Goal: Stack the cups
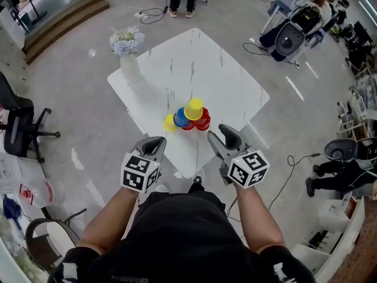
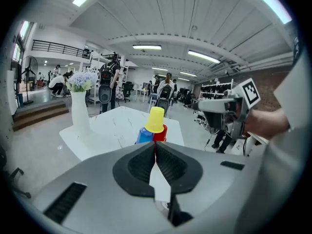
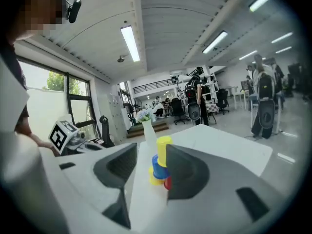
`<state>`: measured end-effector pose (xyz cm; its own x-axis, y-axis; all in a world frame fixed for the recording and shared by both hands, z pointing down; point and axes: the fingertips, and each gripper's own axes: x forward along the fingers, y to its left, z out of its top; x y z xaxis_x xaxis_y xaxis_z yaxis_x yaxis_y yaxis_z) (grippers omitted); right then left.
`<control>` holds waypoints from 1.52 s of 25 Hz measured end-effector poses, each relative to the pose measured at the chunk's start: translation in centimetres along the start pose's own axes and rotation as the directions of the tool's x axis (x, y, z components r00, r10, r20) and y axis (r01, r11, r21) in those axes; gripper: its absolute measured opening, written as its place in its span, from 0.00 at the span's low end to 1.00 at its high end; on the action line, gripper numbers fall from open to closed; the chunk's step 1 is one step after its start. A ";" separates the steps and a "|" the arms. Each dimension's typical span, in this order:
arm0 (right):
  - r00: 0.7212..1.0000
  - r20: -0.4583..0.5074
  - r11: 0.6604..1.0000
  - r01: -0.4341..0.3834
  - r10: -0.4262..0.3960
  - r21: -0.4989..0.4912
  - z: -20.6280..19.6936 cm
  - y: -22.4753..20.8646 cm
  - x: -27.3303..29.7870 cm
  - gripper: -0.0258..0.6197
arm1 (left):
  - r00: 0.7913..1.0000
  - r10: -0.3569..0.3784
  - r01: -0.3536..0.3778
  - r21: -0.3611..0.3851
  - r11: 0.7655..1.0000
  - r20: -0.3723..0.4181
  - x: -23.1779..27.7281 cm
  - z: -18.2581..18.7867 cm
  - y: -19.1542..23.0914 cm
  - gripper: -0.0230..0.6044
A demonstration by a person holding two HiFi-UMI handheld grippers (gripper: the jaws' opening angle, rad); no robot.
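Near the desk [image 1: 194,63] corner stood the piled cups [image 1: 189,118], yellow uppermost. Both empty, the left hand-held gripper [image 1: 155,142] sat closed and the right hand-held gripper [image 1: 227,133] apart. A careless nudge could topple the seemingly loose pile.

Big room w/ a smooth grey floor [image 1: 70,69]; white tape marks [image 1: 294,87] & thin black cables [image 1: 150,13] lie on it. A white square table w/ thin dark streaks [image 1: 218,75] is in the middle. A tall white vase of pale blue flowers [image 1: 129,66] stands at its far L corner. A black office chair on wheels [image 1: 23,128] is at L, a brown wooden step [image 1: 65,16] far L. White ribbed ceiling [image 2: 170,13] w/ long bright strip lights [image 3: 130,42]. Big windows w/ dark frames [image 3: 73,99], green trees outside. A black railing [image 2: 53,47] runs up high at the back.
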<state>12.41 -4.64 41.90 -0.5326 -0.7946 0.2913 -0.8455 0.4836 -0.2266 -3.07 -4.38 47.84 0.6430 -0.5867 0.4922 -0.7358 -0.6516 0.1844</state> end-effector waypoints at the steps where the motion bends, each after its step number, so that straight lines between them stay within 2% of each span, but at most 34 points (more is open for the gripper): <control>1: 1.000 -0.011 1.000 0.004 -0.004 0.014 -1.3 0.3 -0.4 0.32 | 1.000 -0.006 0.006 0.004 1.000 -0.002 0.0 -0.1 -0.1 0.05; 6: 0.996 -0.082 0.995 0.051 -0.043 0.091 -6.7 1.3 -2.1 0.10 | 0.999 -0.038 0.038 0.015 0.999 -0.016 -0.3 -0.8 -1.0 0.05; 9: 0.993 -0.103 0.992 0.075 -0.064 0.105 -8.3 1.6 -2.6 0.04 | 0.998 -0.054 0.055 0.030 0.998 -0.036 -0.3 -1.5 -1.3 0.05; 19: 0.980 -0.158 0.990 0.133 -0.124 0.053 -11.2 2.0 -3.5 0.04 | 0.994 -0.070 0.077 0.087 0.993 -0.081 -1.1 -3.3 -1.7 0.05; 29: 0.961 -0.225 0.986 0.164 -0.158 0.006 -13.3 1.6 -4.0 0.04 | 0.995 -0.068 0.074 0.076 0.994 -0.076 -1.6 -3.8 -1.6 0.05; 38: 0.960 -0.235 0.987 0.158 -0.153 0.004 -13.5 1.9 -4.1 0.04 | 0.995 -0.063 0.068 0.072 0.995 -0.072 -1.9 -3.8 -1.6 0.05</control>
<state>12.44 4.48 52.78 -0.3909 -0.7506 0.5327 -0.9190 0.3503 -0.1808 -3.91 -0.41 49.85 0.6711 -0.5081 0.5399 -0.6729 -0.7231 0.1560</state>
